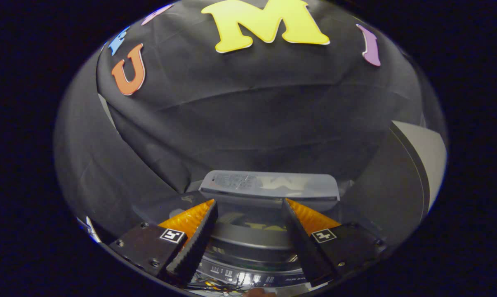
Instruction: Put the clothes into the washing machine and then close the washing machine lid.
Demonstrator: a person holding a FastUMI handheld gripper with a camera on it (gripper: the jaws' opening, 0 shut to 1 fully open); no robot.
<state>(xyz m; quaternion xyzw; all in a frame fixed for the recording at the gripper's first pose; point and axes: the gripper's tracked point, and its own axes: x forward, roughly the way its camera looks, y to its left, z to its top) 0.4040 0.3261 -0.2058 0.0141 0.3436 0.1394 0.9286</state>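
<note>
Tongs [248, 204]: apart, holding nothing.
Washing machine [252, 241]: below and between the fingers; its lid [273, 185] just beyond the tips.
Risk: tips could skid off the glossy lid.

Creased black cloth wall [248, 115] all round, pale panel [427, 152] at its right side

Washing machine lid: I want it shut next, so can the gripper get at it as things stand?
Probably yes. The gripper is open with nothing between its fingers, and the lid stands just ahead of the tips, above the drum rim, with nothing in between.
</note>
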